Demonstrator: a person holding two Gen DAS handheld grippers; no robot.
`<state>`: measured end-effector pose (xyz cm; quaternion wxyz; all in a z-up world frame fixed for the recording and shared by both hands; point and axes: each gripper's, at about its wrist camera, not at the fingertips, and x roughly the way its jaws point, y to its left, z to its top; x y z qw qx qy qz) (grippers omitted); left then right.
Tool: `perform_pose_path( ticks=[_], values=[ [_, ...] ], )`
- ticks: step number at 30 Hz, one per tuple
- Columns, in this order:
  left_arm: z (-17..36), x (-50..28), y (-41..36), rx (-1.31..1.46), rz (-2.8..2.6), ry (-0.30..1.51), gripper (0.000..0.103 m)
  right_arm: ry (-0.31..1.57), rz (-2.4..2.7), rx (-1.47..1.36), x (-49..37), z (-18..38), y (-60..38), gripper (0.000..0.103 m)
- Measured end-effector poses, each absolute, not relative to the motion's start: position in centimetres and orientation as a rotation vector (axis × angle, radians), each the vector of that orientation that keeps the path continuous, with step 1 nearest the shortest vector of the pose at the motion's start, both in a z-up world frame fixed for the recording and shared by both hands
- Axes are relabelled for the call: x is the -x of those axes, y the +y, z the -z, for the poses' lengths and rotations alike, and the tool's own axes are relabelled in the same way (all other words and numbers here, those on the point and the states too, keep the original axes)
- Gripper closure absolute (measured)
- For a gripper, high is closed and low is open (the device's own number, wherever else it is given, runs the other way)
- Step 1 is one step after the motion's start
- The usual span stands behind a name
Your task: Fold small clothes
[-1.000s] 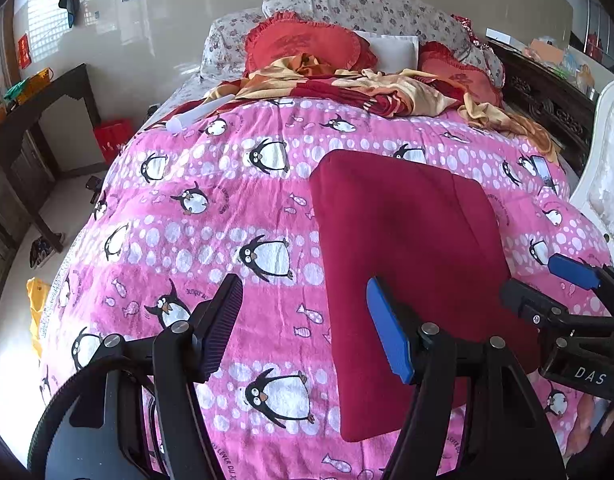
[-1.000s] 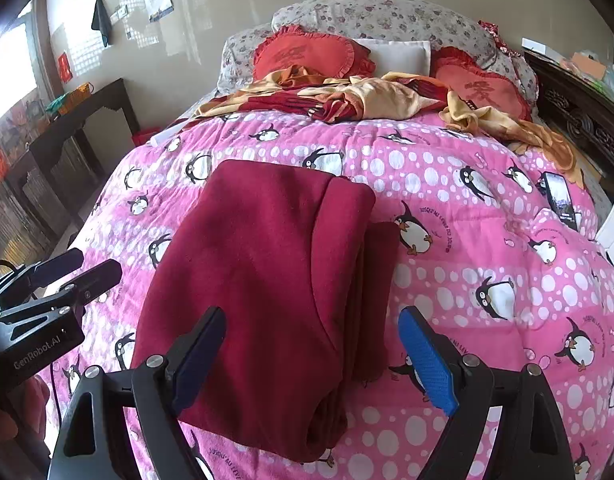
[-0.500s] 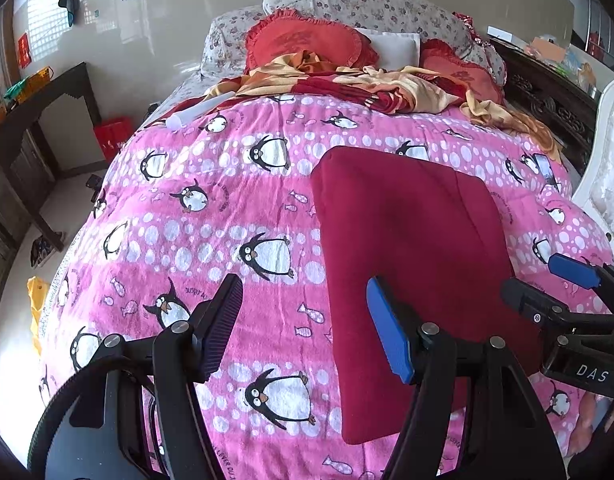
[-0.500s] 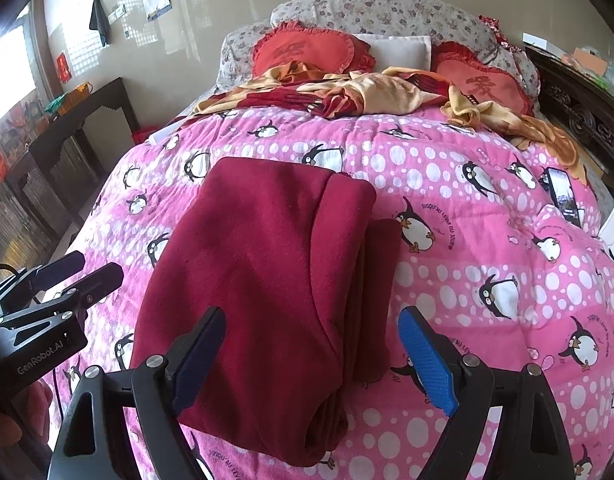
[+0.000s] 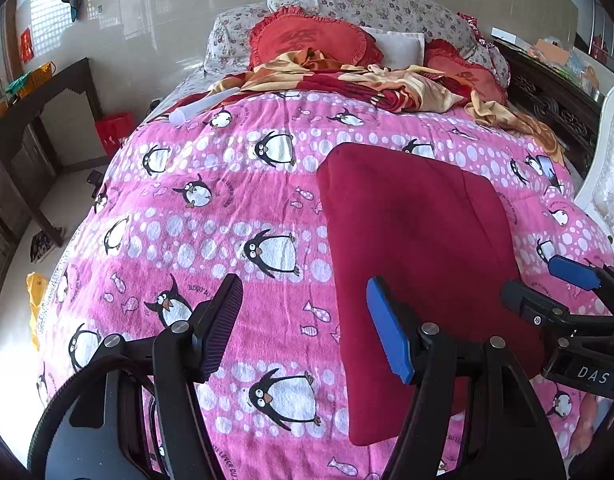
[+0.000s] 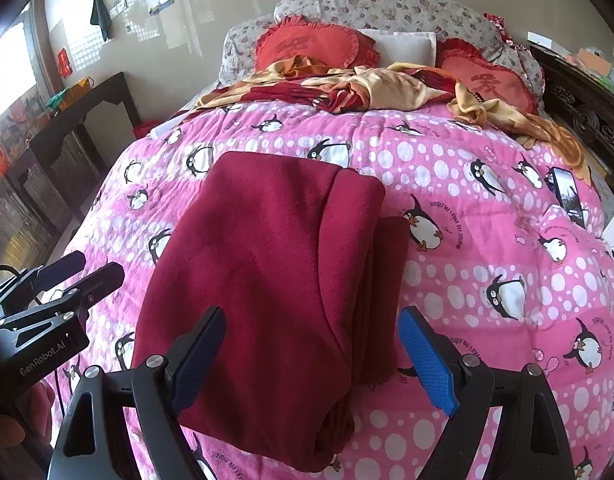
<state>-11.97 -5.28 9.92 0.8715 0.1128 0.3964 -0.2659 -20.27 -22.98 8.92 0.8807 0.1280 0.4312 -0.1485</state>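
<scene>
A dark red garment [image 5: 419,248] lies folded into a long rectangle on the pink penguin blanket [image 5: 227,208]; in the right wrist view [image 6: 267,280] its layered folded edge runs along its right side. My left gripper [image 5: 307,328] is open and empty, held above the blanket at the garment's near left edge. My right gripper [image 6: 311,356] is open and empty, above the garment's near end. Each gripper shows in the other's view: the right one [image 5: 547,288] and the left one [image 6: 83,272].
Red heart cushions [image 6: 315,46], floral pillows [image 5: 367,0] and a rumpled red and yellow cloth [image 6: 347,88] lie at the bed's head. A phone [image 6: 569,196] lies on the right of the blanket. A dark table [image 5: 35,112] stands left, a carved cabinet [image 6: 579,112] right.
Both views have shifted slightly; the grippers stay open and the garment has not moved.
</scene>
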Motion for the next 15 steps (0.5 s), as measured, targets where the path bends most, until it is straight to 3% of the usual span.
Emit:
perform_pose_path(
  ticks=[15],
  values=[
    [-9.2,9.2,-2.9,-0.169,0.520,0.849,0.038,0.876,0.325,-0.268,21.0,-9.0,-24.3,0.017]
  ],
)
